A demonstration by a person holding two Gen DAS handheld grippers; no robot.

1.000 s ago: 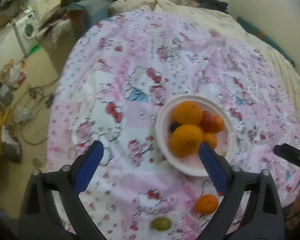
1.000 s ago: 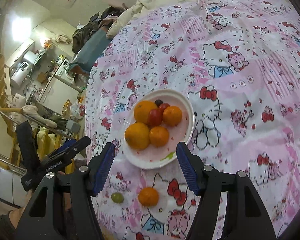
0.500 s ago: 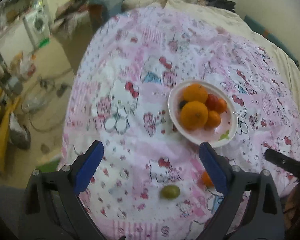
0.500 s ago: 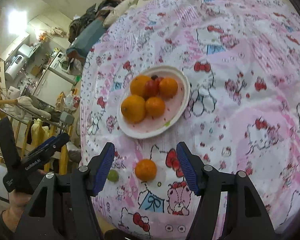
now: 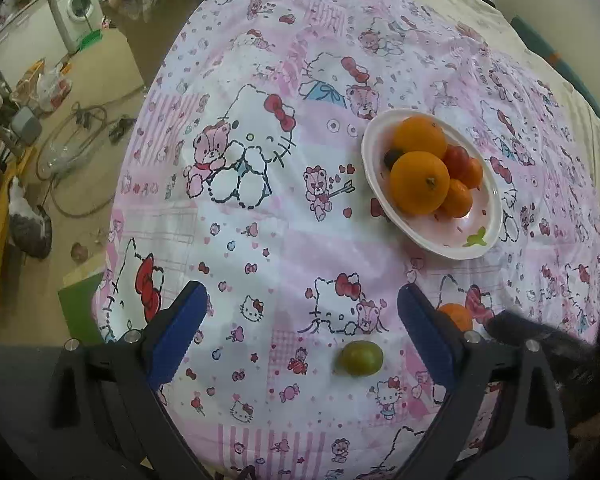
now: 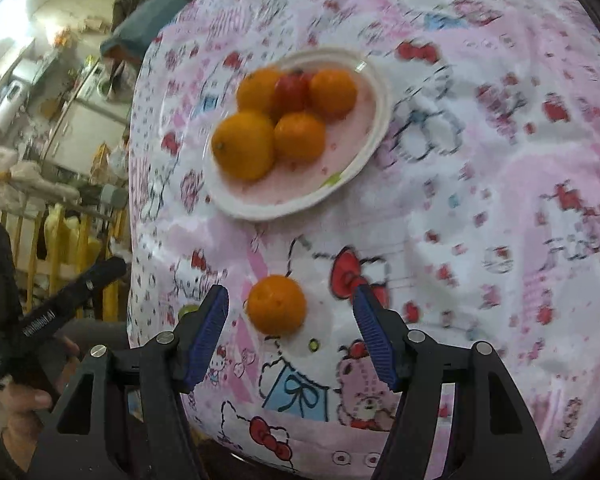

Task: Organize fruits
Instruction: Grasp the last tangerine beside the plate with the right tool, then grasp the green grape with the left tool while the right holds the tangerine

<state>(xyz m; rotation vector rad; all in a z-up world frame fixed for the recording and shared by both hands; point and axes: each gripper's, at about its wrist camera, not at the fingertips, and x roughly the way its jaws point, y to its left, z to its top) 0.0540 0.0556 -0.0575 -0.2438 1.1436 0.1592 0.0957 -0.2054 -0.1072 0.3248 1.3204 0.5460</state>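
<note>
While your left wrist view stays sharp, part of it is blocked: the loose orange (image 5: 456, 315) is half hidden behind the right finger of your left gripper (image 5: 300, 332), and a dark blurred bar at the right edge cannot be made out. The green fruit (image 5: 360, 358) lies in full view on the bedspread (image 5: 240, 240), between the released, wide-apart jaws and nearer the right one. The plate (image 5: 482, 240) sits further off to the right, holding two large oranges, two smaller ones, a red fruit and a small dark one largely tucked behind them. Compared with half a second ago, the plate has slid up and right and the green fruit now sits closer to the camera.

From your right wrist view everything is smeared by motion. Your right gripper (image 6: 290, 328) hangs with its jaws released around the loose orange (image 6: 277, 305), touching neither finger. The green fruit (image 6: 187, 310) is barely a sliver behind the left finger. The plate (image 6: 260, 210) lies beyond. The orange has moved in between the jaws since the earlier frame.
</note>
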